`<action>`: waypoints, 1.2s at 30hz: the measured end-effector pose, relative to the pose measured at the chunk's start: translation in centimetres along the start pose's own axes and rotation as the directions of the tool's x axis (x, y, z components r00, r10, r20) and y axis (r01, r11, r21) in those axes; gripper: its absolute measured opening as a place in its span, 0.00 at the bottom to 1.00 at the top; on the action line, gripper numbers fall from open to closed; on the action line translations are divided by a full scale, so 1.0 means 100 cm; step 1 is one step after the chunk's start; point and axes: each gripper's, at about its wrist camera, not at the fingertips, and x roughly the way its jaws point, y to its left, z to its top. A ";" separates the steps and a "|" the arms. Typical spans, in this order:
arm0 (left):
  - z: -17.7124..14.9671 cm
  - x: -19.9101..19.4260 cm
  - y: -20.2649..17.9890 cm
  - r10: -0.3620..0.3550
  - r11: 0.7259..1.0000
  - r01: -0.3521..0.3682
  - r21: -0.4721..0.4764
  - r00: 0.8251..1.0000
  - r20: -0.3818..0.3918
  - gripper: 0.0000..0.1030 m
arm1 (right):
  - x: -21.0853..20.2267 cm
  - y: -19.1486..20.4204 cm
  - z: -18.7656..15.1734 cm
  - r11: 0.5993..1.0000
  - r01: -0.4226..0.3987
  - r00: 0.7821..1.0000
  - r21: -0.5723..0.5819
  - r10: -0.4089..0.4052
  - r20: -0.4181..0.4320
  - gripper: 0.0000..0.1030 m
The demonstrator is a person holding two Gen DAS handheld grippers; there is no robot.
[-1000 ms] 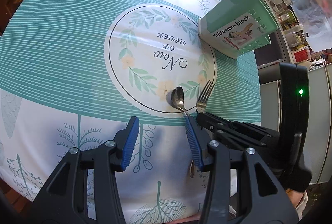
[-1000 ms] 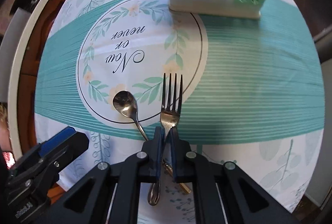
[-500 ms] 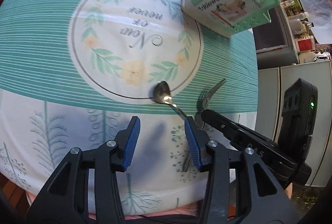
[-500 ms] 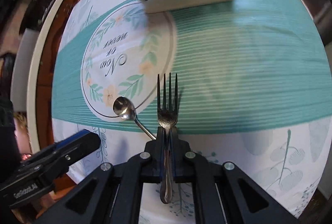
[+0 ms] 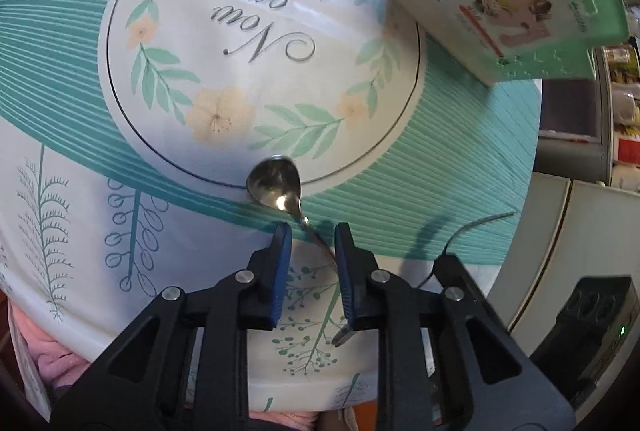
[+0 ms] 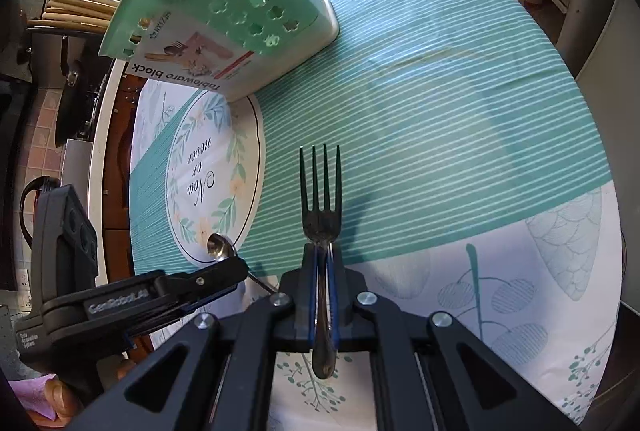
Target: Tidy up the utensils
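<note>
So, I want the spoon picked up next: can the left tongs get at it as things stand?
Probably yes. The left tongs straddle the spoon handle, jaws closing, nothing in between. The right tongs hold the fork off to the side.

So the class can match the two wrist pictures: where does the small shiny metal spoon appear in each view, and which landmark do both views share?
Left wrist view: the small shiny metal spoon lies at centre, bowl on the printed circle's edge, handle running between the closing left gripper fingers.
Right wrist view: the spoon is at lower left, its handle passing under the left gripper.
Shared landmark: the mint-green plastic "Tableware block" holder.
</note>
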 end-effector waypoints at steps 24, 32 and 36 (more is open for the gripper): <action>-0.024 -0.057 -0.016 -0.089 0.911 -0.030 0.410 0.959 0.268 0.00 | -0.009 0.030 -0.003 0.990 -0.110 0.993 -0.089 0.114 0.042 0.00; -0.023 -0.074 0.011 -0.098 0.922 -0.024 0.388 0.951 0.292 0.00 | 0.001 0.049 0.000 0.986 -0.041 0.999 -0.164 0.043 0.005 0.01; -0.024 -0.079 0.035 -0.098 0.931 -0.015 0.365 0.952 0.289 0.00 | 0.020 0.062 0.000 0.978 -0.015 0.999 -0.207 0.006 -0.043 0.10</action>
